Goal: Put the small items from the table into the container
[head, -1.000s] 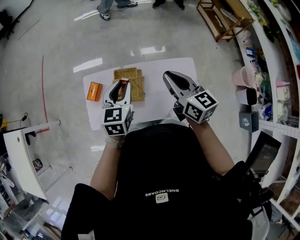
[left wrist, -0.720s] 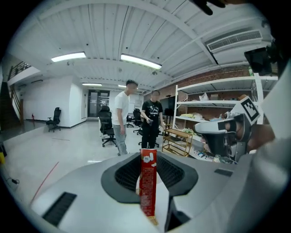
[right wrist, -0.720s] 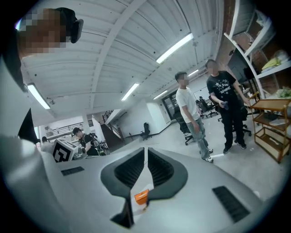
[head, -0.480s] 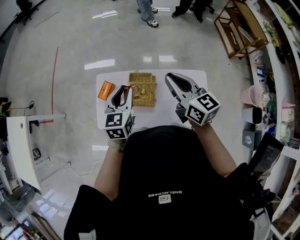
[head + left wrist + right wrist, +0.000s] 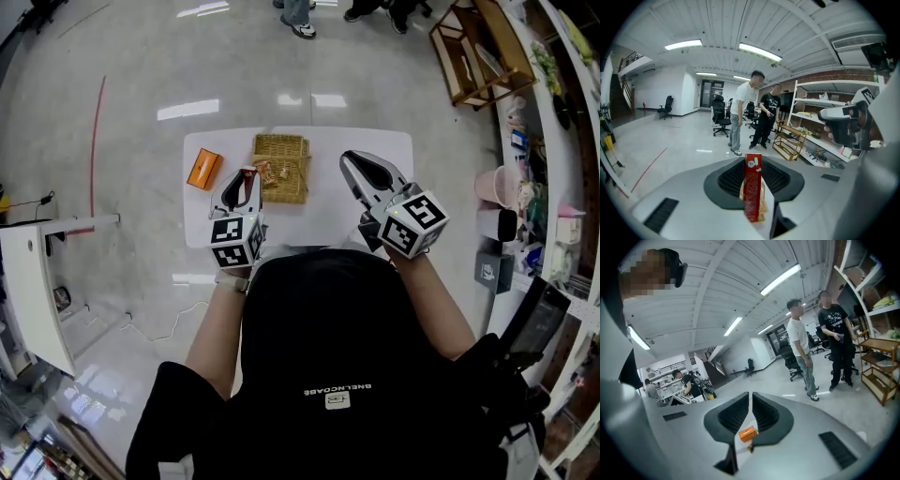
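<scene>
A glossy grey floor point(image 5: 141, 66) mirrors the ceiling lights, with a thin red line point(image 5: 94, 141) running along it at the far left and a white unit point(image 5: 37, 291) below that. At the centre stands a white worktop point(image 5: 319, 223). Near its left edge lies an orange box point(image 5: 202, 170). Just right of that, the left claw point(image 5: 244, 180) pinches a slim red packet point(image 5: 752, 187) upright, close to the left edge of a wicker basket point(image 5: 281, 141) that sits toward the far side of the worktop and already holds a few small items. Further right, the right claw point(image 5: 356, 167) hangs over bare worktop, its jaws pressed almost together with nothing between them. Beyond the worktop, people's feet point(image 5: 300, 23) show at the top. At the right are a wooden rack point(image 5: 464, 52), a pink bin point(image 5: 487, 185) and crowded shelves point(image 5: 553, 187).
</scene>
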Motion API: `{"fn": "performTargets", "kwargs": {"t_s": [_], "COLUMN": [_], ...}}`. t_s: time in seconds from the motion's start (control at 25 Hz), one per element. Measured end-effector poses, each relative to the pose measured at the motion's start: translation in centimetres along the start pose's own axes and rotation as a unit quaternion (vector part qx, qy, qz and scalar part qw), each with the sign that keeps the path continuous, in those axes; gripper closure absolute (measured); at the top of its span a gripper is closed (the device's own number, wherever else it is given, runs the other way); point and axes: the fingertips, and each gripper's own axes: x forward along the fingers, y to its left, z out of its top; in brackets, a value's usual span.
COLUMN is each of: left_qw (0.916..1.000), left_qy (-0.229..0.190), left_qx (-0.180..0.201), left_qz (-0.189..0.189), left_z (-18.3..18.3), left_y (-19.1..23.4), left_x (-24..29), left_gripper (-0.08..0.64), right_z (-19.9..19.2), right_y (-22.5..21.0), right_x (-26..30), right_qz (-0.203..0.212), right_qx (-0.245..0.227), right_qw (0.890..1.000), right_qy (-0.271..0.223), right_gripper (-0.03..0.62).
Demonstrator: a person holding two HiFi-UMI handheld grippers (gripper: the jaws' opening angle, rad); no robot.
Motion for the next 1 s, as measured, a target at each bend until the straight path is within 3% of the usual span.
{"fn": "performTargets", "kwargs": {"t_s": [0.56,1.0], "left_qw": [0.9973,0.9931], "left_qy": [0.06,0.099], "left_qx": [-0.016,0.001], "left_qz": [-0.04,-0.063], "left_z": [-4.8,-8.2], "left_y": [0.4,-0.5], "left_x": [7.0,10.4], "left_gripper": [0.449,0.449], "right_z": [-3.3,-4.3], "right_y": [-3.2,-5.2], "right_x": [0.0,-2.1], "right_qz": [-0.052,-0.097], "right_qx": [0.013,0.037], "right_qw": [0.998,0.994], "right_qy": [0.043,0.046], "right_gripper": [0.578,0.58]}}
